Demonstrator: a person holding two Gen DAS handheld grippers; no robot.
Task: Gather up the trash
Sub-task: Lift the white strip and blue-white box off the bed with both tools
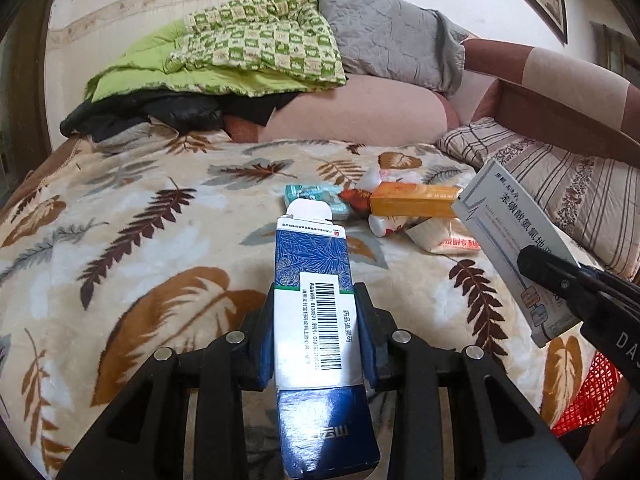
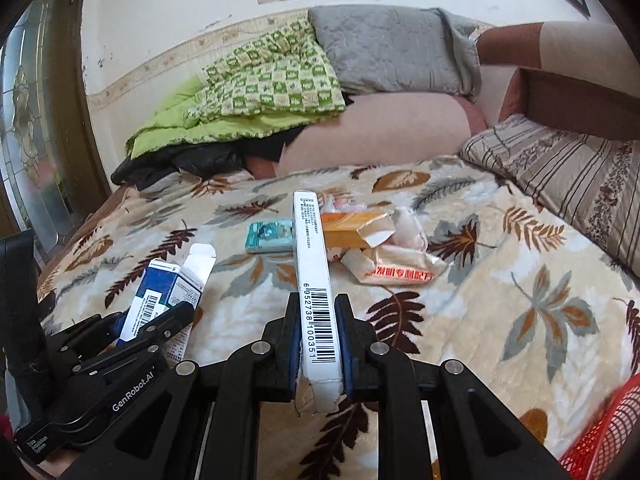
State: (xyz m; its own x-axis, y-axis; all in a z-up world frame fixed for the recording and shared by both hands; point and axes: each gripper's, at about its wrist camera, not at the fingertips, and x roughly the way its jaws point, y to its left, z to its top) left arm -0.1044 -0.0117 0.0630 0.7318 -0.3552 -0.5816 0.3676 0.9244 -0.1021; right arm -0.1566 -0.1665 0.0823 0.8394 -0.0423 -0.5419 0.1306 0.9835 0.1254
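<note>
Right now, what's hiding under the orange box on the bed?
Under the orange box you can see a white bottle, a crumpled cream packet and something pink-white. Whatever lies beneath its middle is covered.

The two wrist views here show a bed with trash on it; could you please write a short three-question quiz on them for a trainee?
1. True or false: the left tongs are shut on the blue box.
2. What do the right tongs grip?
A) the orange box
B) the white box
C) the teal packet
3. Fill in: at the lower right edge of both views sits a red mesh ____.

Key: 1 true; 2 B; 3 basket.
</note>
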